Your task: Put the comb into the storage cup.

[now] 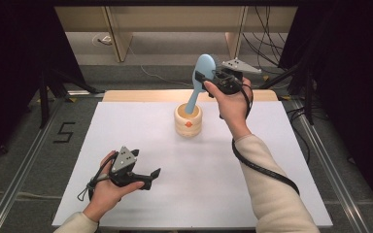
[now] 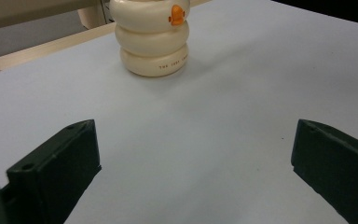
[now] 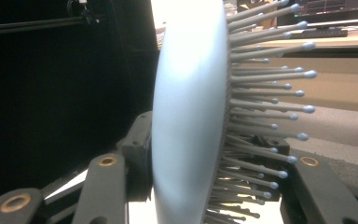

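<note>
Hairbrush (image 1: 201, 73) — one, pale blue — is leaning with its handle tip inside the single cream ribbed holder (image 1: 188, 121), its head tilting toward one o'clock above the rim. Right gripper (image 1: 205, 77) is clamping the head; in the right gripper view the jaws are pressing on the smooth back and on the bristle side of the brush (image 3: 191, 116). Judging from this, the brush is either going in or coming out — the handle is not fully seated. Left gripper (image 1: 153, 175) is resting at seven o'clock on the white surface (image 1: 141, 141), jaws standing wide apart, holding nothing, pointing toward the holder (image 2: 151, 39).
</note>
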### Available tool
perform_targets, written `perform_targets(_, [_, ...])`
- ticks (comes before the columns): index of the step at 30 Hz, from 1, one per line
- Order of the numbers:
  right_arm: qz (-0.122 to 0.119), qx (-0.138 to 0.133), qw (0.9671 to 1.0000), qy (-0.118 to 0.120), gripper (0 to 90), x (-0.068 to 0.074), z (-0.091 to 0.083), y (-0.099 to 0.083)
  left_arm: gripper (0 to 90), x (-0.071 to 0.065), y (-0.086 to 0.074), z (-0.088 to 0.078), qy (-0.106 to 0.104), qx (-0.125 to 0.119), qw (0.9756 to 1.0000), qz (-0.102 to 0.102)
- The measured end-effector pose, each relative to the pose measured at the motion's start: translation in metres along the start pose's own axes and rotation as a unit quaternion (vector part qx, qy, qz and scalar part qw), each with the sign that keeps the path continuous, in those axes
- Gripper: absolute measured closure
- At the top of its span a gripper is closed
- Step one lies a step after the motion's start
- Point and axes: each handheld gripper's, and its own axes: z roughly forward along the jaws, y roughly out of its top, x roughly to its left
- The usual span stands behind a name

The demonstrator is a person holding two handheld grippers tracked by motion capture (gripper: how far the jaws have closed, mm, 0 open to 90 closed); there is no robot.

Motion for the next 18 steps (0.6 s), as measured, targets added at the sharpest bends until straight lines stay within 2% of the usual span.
perform_targets(18, [0.005,0.006,0.9998,-0.016,51.6,-0.0057,0.0096,-0.0052,0.4,-0.0002,0.0000,0.0002,-0.001,0.000,1.0000,0.001])
